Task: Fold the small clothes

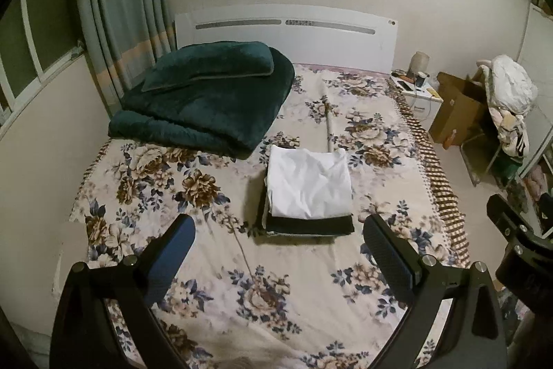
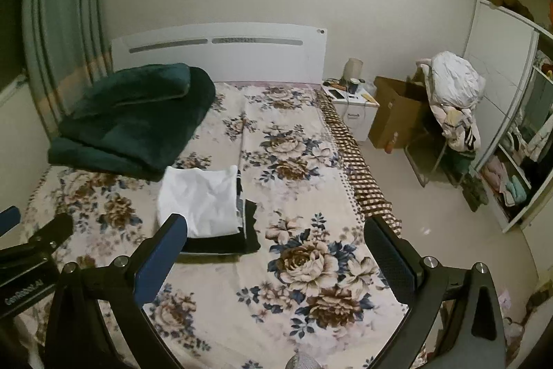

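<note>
Left gripper (image 1: 278, 237) fingers spread wide, empty, above bed's foot end. Right gripper (image 2: 276, 241) likewise spread, empty, nearer bed's right edge. Folded clothes stack (image 1: 307, 192), white garment (image 2: 200, 201) atop dark ones, mid-bed (image 1: 145, 196). Green folded blanket (image 1: 204, 102) at head-left corner by headboard (image 1: 311, 33).

I see a small stack of folded clothes (image 1: 307, 196) on the floral-sheeted bed (image 1: 138, 196). A white folded cotton garment (image 1: 309, 184) lies creased on top. Beneath it sits a black folded garment (image 1: 311, 225), its edge protruding toward me; thin layers between are unclear.
</note>
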Demonstrator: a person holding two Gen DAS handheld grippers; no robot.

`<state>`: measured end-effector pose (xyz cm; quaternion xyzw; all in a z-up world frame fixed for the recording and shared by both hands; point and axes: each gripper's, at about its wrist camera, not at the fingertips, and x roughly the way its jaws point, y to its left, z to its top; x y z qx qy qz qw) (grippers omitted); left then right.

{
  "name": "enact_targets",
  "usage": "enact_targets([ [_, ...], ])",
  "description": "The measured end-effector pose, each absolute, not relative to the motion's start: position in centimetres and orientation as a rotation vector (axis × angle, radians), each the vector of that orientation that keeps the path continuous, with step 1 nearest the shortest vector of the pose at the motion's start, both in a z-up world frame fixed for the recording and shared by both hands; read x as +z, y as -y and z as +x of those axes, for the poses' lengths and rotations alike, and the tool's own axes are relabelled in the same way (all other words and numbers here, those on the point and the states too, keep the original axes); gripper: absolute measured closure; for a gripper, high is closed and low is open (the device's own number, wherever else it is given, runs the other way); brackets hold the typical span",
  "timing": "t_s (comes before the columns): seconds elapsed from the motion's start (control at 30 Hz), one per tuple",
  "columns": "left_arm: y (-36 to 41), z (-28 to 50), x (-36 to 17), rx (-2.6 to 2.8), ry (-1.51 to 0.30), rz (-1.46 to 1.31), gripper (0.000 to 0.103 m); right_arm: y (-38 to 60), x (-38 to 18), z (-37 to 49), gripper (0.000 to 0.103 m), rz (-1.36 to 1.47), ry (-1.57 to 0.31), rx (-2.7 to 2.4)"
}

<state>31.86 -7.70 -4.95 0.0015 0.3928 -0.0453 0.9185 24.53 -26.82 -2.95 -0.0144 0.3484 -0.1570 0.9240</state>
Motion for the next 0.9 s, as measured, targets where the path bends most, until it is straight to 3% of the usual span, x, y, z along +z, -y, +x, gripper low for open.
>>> enact_targets([
  [0.47, 6.6, 25.5, -1.1, -0.075, -0.747, -0.008, 0.003, 25.4, 3.0, 16.5, 0.000, -0.036, -0.650, -0.288],
  [0.9, 6.2, 24.2, -0.4, -0.078, -0.738, -0.019, 0.000, 24.5, 3.9, 15.5, 0.000, -0.035, -0.646, -0.268],
])
